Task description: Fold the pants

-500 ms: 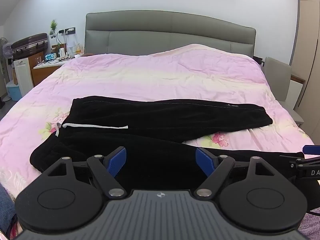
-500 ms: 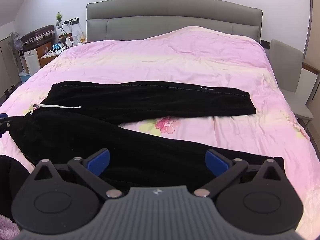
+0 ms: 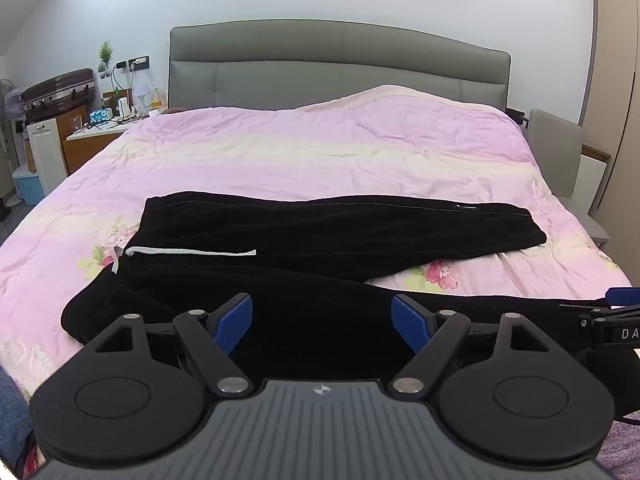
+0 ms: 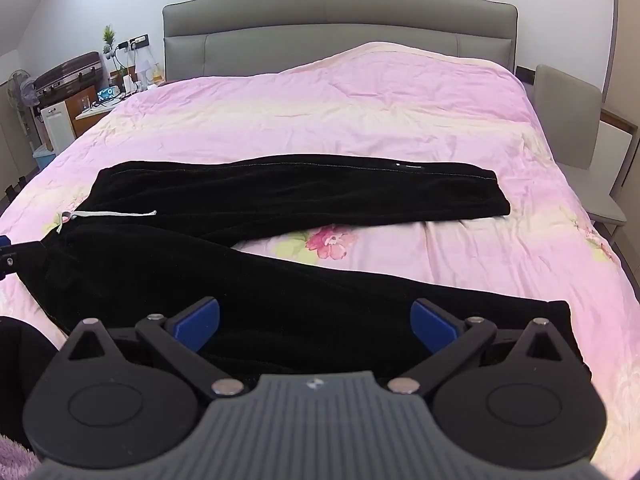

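Black pants (image 3: 328, 236) (image 4: 280, 196) lie spread on the pink bed, waist at the left with a white drawstring (image 3: 192, 252) (image 4: 116, 214), legs parted in a V toward the right. My left gripper (image 3: 322, 320) hovers over the near leg close to the waist, jaws wide open and empty. My right gripper (image 4: 316, 322) hangs over the near leg toward its cuff (image 4: 560, 312), also open with nothing between its blue pads. The right gripper's tip shows at the left view's right edge (image 3: 616, 312).
The pink floral duvet (image 3: 320, 152) covers the bed up to a grey headboard (image 3: 340, 64). A nightstand with clutter (image 3: 100, 128) and a suitcase (image 3: 60, 88) stand at the left. A grey chair (image 4: 576, 120) stands at the right bedside.
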A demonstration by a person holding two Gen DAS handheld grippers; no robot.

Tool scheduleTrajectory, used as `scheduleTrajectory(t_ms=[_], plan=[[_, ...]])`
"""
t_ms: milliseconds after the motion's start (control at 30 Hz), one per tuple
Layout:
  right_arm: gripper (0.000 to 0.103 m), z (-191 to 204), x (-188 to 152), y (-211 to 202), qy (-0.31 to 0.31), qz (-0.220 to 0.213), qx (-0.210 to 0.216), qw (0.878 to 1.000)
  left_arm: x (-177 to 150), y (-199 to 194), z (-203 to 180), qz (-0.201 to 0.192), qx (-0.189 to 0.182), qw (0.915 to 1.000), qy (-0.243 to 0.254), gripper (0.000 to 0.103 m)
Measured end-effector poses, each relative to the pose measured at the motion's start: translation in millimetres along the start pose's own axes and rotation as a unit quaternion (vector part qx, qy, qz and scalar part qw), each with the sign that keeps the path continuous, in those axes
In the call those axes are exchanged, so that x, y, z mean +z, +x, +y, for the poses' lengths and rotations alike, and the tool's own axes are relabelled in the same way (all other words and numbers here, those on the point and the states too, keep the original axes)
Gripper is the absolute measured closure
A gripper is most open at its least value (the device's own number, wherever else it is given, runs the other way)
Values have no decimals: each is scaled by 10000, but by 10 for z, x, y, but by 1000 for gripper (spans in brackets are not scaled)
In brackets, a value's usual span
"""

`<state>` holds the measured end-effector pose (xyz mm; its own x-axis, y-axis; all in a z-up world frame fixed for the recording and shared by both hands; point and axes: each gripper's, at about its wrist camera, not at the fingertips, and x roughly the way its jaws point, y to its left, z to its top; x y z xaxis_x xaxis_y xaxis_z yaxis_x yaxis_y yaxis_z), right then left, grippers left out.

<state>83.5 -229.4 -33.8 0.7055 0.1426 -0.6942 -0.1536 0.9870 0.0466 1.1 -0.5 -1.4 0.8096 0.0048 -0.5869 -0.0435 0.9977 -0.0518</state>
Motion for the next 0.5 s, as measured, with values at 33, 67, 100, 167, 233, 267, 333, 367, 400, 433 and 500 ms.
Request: scheduleTrajectory(t_ms=[33,67,100,167,233,267,333,367,400,433,500], plan=[[5,0,7,7,5,15,1,10000,2,2,11,1,0,10000,-6,10],[5,-1,12,9,10,15,4,10000,4,3,23,3,1,10000,-13,10],[5,-1,17,8,11,8,7,10000,1,-1,-31,1,23,10000,14,10],[5,-2,25,11,8,-8,7,10000,-2,-1,-29,1,21,10000,17,10],[5,-2,22,17,2,-17,5,10000,-7,0,-27,-3,17,10000,17,10],[5,0,22,21,2,-15,6,10000,-8,0,-26,-3,18,10000,16,10],[5,3,23,21,2,-17,2,10000,-12,1,-26,-6,18,10000,16,10],[5,3,25,20,3,-16,-1,10000,-13,1,-26,-6,19,10000,18,10],[5,3,27,21,3,-14,-1,10000,-13,2,-26,-5,21,10000,17,10],[5,3,25,19,4,-14,1,10000,-14,3,-24,-1,22,10000,16,10],[5,1,18,18,10,-21,-6,10000,-21,16,-23,31,36,10000,13,10]])
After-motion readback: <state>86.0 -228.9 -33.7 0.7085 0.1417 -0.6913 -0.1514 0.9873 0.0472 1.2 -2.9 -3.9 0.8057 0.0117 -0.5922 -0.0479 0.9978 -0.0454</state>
